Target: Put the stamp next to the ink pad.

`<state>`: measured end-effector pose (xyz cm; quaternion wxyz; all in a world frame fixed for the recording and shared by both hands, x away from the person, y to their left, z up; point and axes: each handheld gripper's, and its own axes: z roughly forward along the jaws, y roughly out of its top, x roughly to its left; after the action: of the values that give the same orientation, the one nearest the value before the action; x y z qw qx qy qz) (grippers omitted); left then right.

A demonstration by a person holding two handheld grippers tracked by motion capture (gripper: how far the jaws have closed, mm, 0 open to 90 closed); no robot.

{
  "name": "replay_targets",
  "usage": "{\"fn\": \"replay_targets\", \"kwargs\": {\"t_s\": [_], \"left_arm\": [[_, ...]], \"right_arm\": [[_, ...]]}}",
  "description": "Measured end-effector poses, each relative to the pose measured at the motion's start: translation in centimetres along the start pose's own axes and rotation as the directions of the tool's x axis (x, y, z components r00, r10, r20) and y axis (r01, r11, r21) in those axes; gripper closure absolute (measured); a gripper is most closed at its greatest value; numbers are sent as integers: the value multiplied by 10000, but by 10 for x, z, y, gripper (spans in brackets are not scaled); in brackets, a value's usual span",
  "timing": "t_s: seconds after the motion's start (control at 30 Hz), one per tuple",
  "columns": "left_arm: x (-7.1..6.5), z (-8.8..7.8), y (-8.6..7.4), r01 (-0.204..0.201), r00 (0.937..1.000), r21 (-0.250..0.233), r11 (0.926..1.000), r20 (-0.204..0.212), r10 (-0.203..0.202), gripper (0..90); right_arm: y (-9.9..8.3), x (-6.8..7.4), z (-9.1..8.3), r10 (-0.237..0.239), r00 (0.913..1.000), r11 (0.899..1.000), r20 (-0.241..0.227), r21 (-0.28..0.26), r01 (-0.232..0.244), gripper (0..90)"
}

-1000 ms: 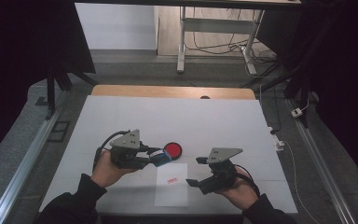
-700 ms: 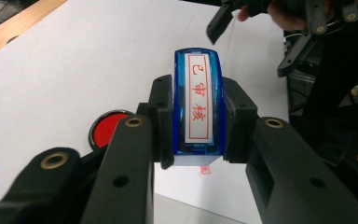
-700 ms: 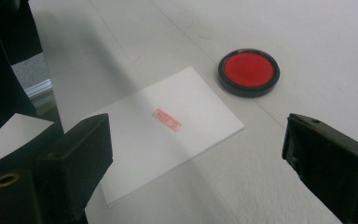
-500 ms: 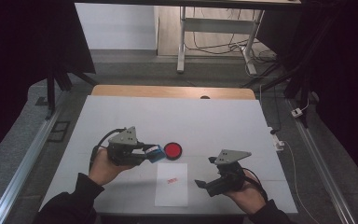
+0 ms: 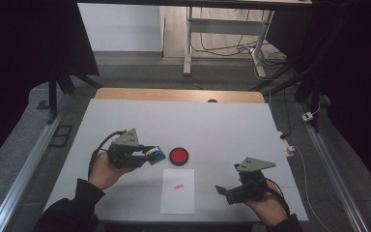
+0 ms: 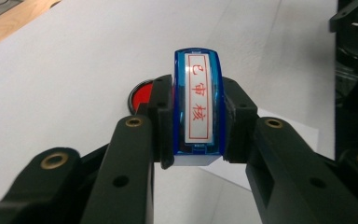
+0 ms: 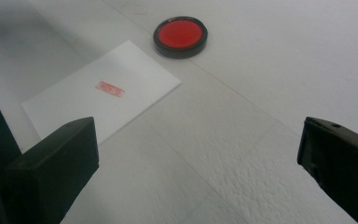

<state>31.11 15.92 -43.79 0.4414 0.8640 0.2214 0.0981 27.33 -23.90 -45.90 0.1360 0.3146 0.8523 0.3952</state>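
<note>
A: What's different from a second ago?

B: Mostly the right gripper [image 5: 224,191]. In the high view from 1 second back it sat close beside the sheet of paper [image 5: 178,191]; now it has drawn off toward the table's [image 5: 222,121] right front corner, well apart from the sheet. Its jaws have just been opening, and in the right gripper view they stand spread wide with nothing between them, only bare tabletop.

A: And the left gripper [image 5: 150,153]?

B: It has barely shifted. Its jaws are pinching the blue stamp [image 6: 196,105], 1 pad on each long side, with the red-lettered label facing the camera. In the high view the stamp hangs above the table, just left of the round red ink pad [image 5: 178,155] and behind the paper.

A: So has the paper been stamped?

B: It carries 1 small red rectangular imprint [image 7: 110,88] near its middle, clear in the right gripper view. With the mark on the sheet and the stamp lifted clear of it, I'd judge the stamping done.

A: Why would the right gripper let go?

B: My guess is it was steadying the sheet and is no longer needed. What's left is probably setting the stamp down.
</note>
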Motion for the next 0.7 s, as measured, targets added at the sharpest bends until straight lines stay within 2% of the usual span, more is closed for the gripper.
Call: {"fn": "replay_targets", "kwargs": {"t_s": [0.23,0.7], "left_arm": [[8,0,-6,223,9988,288,9993,-443,-210,693],[25,0,-21,820,9906,723,9940,-1155,-734,693]], "right_arm": [[-10,-7,-9,215,9988,9996,442,156,-222,0],[-24,-14,-27,1185,9893,9929,852,4,-1190,0]]}}
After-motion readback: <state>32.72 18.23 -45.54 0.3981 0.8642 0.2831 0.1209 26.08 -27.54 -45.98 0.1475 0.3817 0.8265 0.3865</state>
